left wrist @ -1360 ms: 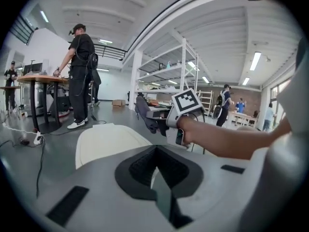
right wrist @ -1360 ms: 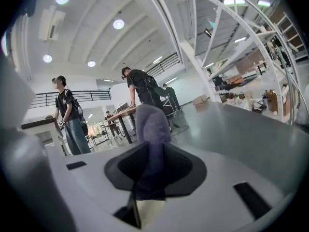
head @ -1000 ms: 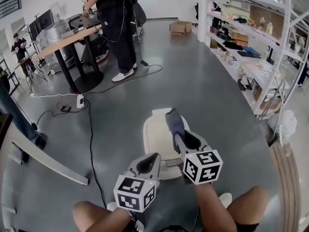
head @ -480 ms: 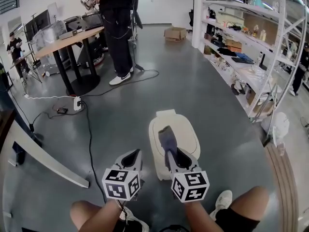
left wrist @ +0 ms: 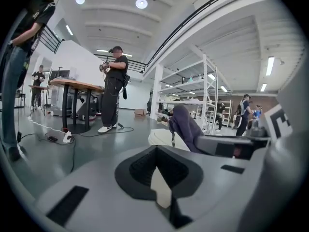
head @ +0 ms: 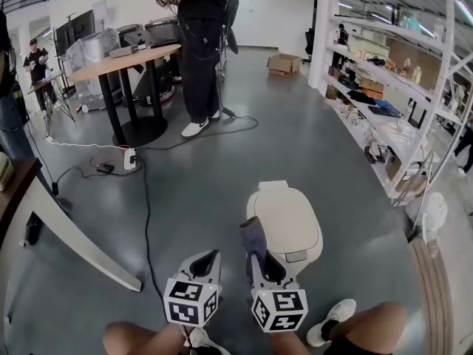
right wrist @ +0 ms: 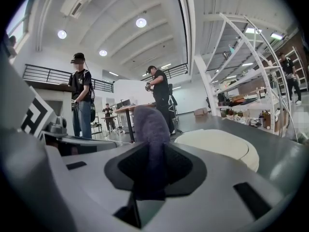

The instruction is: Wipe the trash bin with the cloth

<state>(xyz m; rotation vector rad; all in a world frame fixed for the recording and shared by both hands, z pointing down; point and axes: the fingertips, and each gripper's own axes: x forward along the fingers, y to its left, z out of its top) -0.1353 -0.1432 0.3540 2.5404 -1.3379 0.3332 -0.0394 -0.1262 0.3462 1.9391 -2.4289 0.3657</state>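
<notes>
- Both grippers had pulled back toward the person since a second ago, and the cloth had come off the top of the bin.
- The right gripper [head: 256, 256] sat in the lower middle of the head view. Its jaws were clamped on the purple-grey cloth [head: 251, 237].
- In the right gripper view, the cloth [right wrist: 151, 129] stuck straight up out of the right gripper [right wrist: 150, 175].
- The cloth was up in the air at the lower left edge of the bin's lid. I could not tell if it touched the lid.
- The left gripper [head: 210, 259] was just left of the right one, and lower in the picture than the bin.
- In the left gripper view, the left gripper [left wrist: 159, 178] had its jaws together, or very nearly so. It held nothing.
- The cream trash bin [head: 284, 217] stood on the grey floor [head: 222, 161], in the middle of the head view. Its lid was down.
- A black cable [head: 140, 191] ran over the floor to the left of the bin.
- A round worktop [head: 133, 56] stood at the upper left, with a person in black [head: 201, 43] next to it.
- White shelves [head: 384, 65] full of things filled the right side.
- A cardboard box [head: 284, 63] lay on the floor at the top, near the shelves.
</notes>
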